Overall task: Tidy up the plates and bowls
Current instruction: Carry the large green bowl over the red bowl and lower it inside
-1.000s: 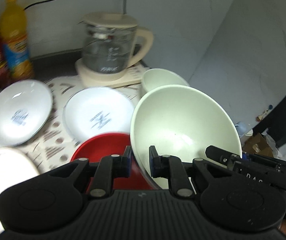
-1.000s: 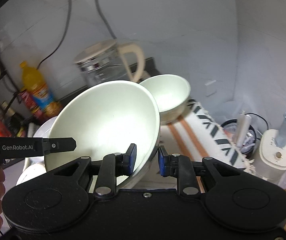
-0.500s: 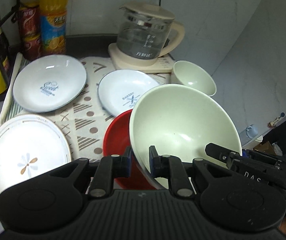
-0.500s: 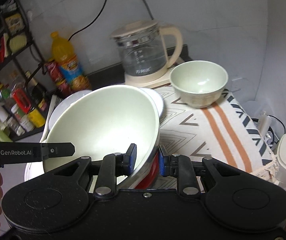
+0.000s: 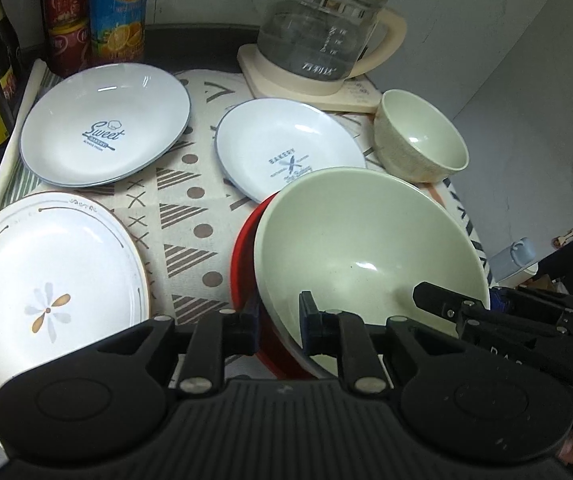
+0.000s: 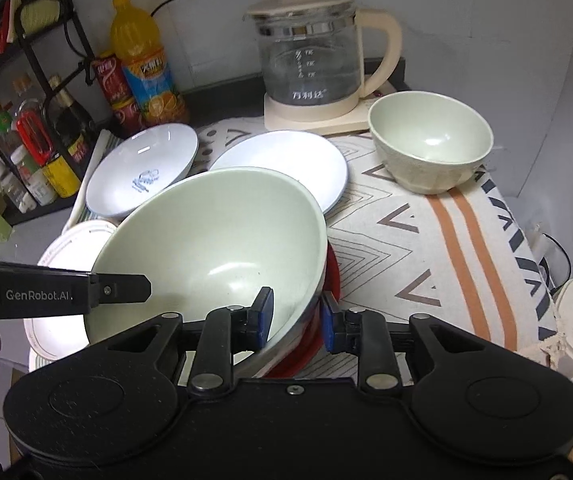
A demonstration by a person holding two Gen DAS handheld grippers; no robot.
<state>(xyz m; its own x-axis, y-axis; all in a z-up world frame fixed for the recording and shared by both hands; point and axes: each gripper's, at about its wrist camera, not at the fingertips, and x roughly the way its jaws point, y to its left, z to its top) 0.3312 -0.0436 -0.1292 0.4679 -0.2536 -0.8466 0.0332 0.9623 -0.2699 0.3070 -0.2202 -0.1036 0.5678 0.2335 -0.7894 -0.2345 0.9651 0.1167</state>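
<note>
Large pale-green conical bowl, glossy and empty, held tilted above a red round dish at the near edge of the patterned tablecloth; whether the bowl's base already touches the red dish cannot be told. Gripped at two points of the near rim, probably for balance on so wide and slippery a vessel. Likely on its way into the red dish, as a nested stack.

Left gripper: nearly closed, pinching the bowl's rim, one blue-padded finger inside the wall, the other outside against the red dish's side. Right gripper: likewise narrowed onto the rim further round, one pad inside, one outside. Each gripper's tip visible in the other's view, near the rim.

Beyond the bowl, just beside it: small white plate printed "BAKERY", partly overlapped by the red dish. Further left: white plate printed "Sweet" and white plate with a flower motif and gilt rim, all lying flat and apart, not yet stacked. At the right rear: small pale-green textured bowl, upright, close to the cream base of a glass electric kettle.

Behind, off the cloth: orange juice bottle and red cans.
</note>
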